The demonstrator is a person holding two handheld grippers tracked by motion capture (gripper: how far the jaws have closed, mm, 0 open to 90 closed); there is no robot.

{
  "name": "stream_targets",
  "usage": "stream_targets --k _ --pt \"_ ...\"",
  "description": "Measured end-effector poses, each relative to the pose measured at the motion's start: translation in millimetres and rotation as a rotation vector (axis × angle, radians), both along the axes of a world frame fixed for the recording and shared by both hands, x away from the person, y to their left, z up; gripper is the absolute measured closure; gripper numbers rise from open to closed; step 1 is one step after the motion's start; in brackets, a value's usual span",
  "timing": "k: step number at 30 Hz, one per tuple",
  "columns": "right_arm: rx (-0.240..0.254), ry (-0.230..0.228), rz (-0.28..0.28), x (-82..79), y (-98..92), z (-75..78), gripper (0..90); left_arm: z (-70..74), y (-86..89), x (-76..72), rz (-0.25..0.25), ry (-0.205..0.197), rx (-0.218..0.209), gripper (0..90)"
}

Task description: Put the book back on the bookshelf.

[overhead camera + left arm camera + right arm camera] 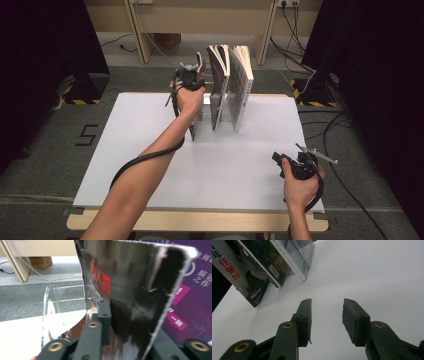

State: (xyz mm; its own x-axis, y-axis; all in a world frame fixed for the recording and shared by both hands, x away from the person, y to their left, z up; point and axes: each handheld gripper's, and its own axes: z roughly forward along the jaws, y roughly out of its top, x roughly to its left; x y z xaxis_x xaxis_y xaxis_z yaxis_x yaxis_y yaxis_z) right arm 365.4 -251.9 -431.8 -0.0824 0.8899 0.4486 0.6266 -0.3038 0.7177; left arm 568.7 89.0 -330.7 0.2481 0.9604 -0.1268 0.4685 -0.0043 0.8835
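Gripped the dark book (130,290) with the left gripper (189,75), up in the upper middle of the high view, at the left end of a short row of upright books. Pressed one black jaw flat against the glossy dark cover with red lettering in the left gripper view, with the other jaw tucked behind the book's white page edge at the lower right of that frame; narrow, then, and closed on the book. Stood just beside a second book (220,85) and a third book (242,80), both upright with their pages fanned a little at the top, toward the far edge of the white table (150,165). Showed a purple cover with pink labels right behind the dark book, at the right of the left gripper view. Leaned next to a clear plastic stand (62,297), seen left of centre in the left gripper view, with grey floor beyond it. Reached in from the bottom of the high view with the left hand (190,100) wrapped around the gripper's body and the cable trailing down along the forearm. Kept the right gripper (327,302) low at the lower right of the high view, well apart from the books, held in the right hand (300,185). Stood moderately wide there, with bare white table between the two jaws in the right gripper view and the row of books at the upper left of that frame.
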Motion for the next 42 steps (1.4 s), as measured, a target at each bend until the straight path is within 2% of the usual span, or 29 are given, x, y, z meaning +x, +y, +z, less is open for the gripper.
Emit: stream_targets --k 2,5,9,16,21,24,26,30,32,33,34,37,42 --pt "0.002 0.005 0.001 0.0 -1.0 -0.5 59.6 0.2 2.4 0.2 0.0 -0.001 0.005 85.0" --pt "0.002 0.012 -0.001 0.3 -1.4 -1.7 59.6 -0.3 9.3 -0.7 -0.001 -0.011 0.0 86.0" --pt "-0.004 0.01 0.001 0.4 -1.9 -2.0 59.6 1.1 20.6 -5.4 -0.017 -0.057 0.002 86.2" --pt "0.002 0.017 -0.004 0.0 -1.1 -2.7 59.7 10.6 36.0 -13.8 -0.011 -0.172 0.012 86.5" --pt "-0.003 0.014 -0.003 0.1 -2.0 -3.2 59.7 17.5 44.7 -14.9 0.013 -0.285 0.0 86.5" --pt "0.0 0.013 -0.007 0.4 -2.9 -3.9 59.8 17.2 46.6 -16.3 0.008 -0.359 0.022 86.4" --pt "-0.005 0.011 -0.005 0.5 -3.9 -4.2 59.8 11.6 50.7 -17.1 0.023 -0.393 0.02 86.3" --pt "-0.004 0.013 -0.005 0.5 -3.2 -4.6 59.8 -14.5 61.7 -17.4 0.035 -0.355 0.054 86.2" --pt "-0.003 0.017 -0.004 0.1 -2.0 -4.1 59.8 -25.6 69.2 -19.0 0.036 -0.339 0.02 85.9" --pt "-0.003 0.017 -0.003 0.0 -1.7 -4.0 59.8 -28.8 71.3 -20.6 0.036 -0.343 0.018 85.7" --pt "-0.004 0.017 -0.003 0.0 -1.4 -3.9 59.8 -29.9 72.3 -22.7 0.041 -0.353 0.032 85.4" --pt "-0.006 0.018 -0.004 0.5 -1.5 -4.8 59.7 -26.7 75.3 -26.7 0.034 -0.36 0.031 85.0" --pt "0.001 0.027 -0.005 0.4 -0.9 -5.6 59.8 -25.5 77.0 -30.6 0.007 -0.32 -0.023 84.8"
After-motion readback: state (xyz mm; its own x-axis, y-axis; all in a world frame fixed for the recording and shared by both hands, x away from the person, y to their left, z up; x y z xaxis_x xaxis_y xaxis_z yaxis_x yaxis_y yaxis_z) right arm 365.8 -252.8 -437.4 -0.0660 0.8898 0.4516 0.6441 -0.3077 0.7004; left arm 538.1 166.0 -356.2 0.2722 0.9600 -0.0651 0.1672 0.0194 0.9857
